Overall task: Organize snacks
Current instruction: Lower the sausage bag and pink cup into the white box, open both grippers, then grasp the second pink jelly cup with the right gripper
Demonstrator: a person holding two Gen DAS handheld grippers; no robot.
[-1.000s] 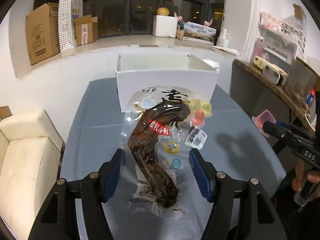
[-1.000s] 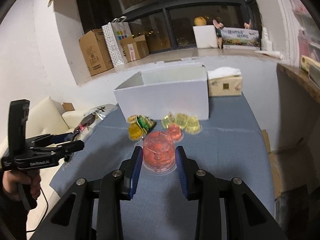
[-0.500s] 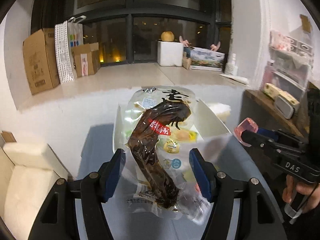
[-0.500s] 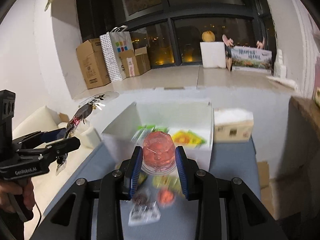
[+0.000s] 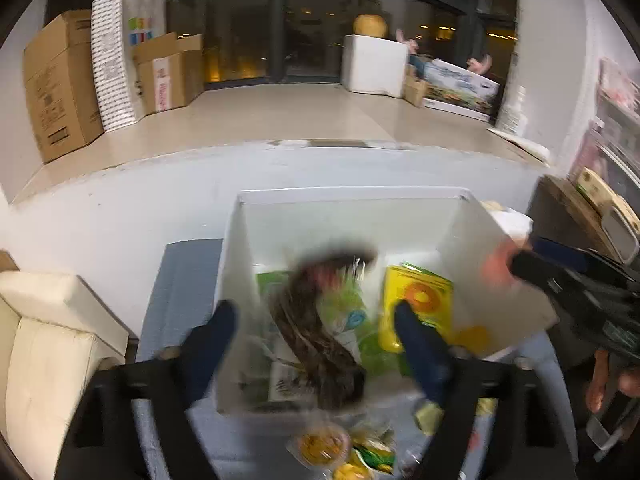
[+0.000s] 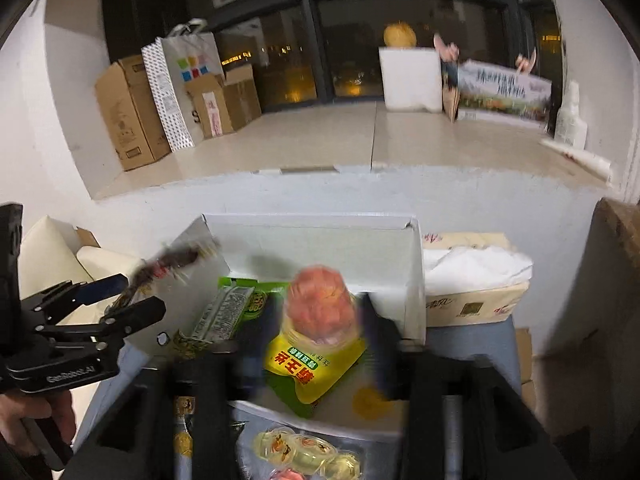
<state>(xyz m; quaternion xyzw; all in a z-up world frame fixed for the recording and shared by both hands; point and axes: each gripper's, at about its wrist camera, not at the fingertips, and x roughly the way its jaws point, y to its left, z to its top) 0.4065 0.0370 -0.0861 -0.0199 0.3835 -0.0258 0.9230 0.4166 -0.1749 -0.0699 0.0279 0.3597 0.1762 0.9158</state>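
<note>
We look down from both wrist views at the bench [image 5: 180, 280], its blue-grey top showing at the lower left of the left view. On it stands the white box [image 5: 348, 196], open-topped and filling the middle of both frames, with green and yellow snack packets already on its floor.

Our left gripper [image 5: 316, 340] sits at the bottom centre of the left view, over the box's near wall. Its jaws have just been opening and now stand wide; the vacuum-packed brown snack [image 5: 316, 332] is blurred between them, touching neither pad as far as we can tell. Its long axis runs from lower right to upper left, roughly along the gripper's pointing line, over the box's left half.

Our right gripper [image 6: 316, 344] is at the bottom centre of the right view, also over the near wall. Its jaws have likewise just been opening and are spread apart; the pink jelly cup [image 6: 320, 304] is blurred between them, clear of both pads, above the yellow packet [image 6: 308, 364] in the box's right half.

We judge both snacks released into the box. What remains lies nearest us: small jelly cups [image 6: 304, 452] on the bench just below the box's near wall, at the bottom edge of both views, about equally close to either gripper, so each must pull back towards us.
</note>
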